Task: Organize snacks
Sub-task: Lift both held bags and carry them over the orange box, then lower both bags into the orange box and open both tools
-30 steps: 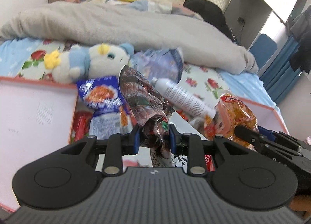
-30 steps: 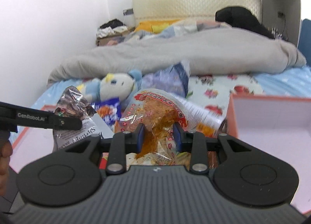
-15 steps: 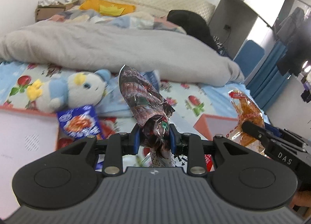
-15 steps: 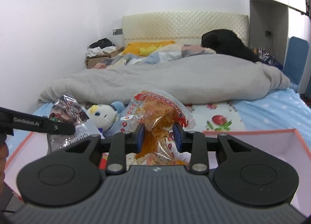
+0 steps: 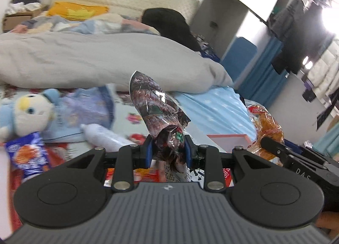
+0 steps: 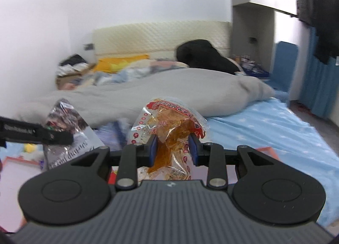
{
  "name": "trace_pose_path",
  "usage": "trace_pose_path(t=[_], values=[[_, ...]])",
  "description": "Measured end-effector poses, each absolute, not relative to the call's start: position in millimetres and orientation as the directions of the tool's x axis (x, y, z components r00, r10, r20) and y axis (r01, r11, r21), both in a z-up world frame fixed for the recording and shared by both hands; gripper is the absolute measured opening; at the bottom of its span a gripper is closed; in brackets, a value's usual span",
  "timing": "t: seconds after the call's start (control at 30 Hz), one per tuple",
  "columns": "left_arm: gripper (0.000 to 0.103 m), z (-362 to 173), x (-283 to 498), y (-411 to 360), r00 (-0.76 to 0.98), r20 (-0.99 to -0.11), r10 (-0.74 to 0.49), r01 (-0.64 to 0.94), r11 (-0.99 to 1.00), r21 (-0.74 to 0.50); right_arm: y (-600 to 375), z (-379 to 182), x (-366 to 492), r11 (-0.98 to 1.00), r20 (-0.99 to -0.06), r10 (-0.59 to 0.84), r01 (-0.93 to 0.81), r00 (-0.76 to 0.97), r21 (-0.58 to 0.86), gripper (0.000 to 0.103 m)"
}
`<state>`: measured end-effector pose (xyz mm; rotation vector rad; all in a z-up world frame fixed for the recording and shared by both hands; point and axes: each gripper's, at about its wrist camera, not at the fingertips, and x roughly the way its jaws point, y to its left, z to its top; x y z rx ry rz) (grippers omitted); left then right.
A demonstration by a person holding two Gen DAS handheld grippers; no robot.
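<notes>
My left gripper (image 5: 168, 149) is shut on a crinkled dark foil snack packet (image 5: 156, 106), which stands up between the blue pads, raised above the bed. My right gripper (image 6: 172, 148) is shut on a clear bag of orange snacks with red print (image 6: 169, 121). In the left wrist view the orange bag (image 5: 267, 125) and the right gripper show at the right edge. In the right wrist view the foil packet (image 6: 67, 121) and a left finger (image 6: 36, 132) show at the left. A blue snack bag (image 5: 27, 155) lies low on the left.
A pink-rimmed white box (image 5: 228, 141) sits behind my fingers; its rim (image 6: 264, 149) also shows on the right. A white bottle (image 5: 101, 134), a plush toy (image 5: 27, 112) and a purple bag (image 5: 89, 106) lie on the flowered sheet. A grey duvet (image 5: 95, 59) crosses the bed.
Both grippers rose and swung right with their packets still gripped. The snack box and plush toy slid down and left in view; more of the blue sheet and room shows.
</notes>
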<state>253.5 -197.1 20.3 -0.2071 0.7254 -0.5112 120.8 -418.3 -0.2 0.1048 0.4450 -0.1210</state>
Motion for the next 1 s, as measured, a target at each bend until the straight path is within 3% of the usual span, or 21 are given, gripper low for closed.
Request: trace_pose_path(t=[0.53, 1.0], values=[[0.033, -66, 293, -359, 0.386, -0.732, -0.562, 0.518, 0.788, -0.332, -514, -72, 118, 0.938, -0.594, -0.215, 0.333, 0.775, 0.095, 0.034], [0.034, -118, 304, -378, 0.301, -0.814, -0.498, 0.518, 0.801, -0.298, -526, -130, 129, 0.928, -0.713, -0.145, 0.344, 0.686, 0.143, 0.036]])
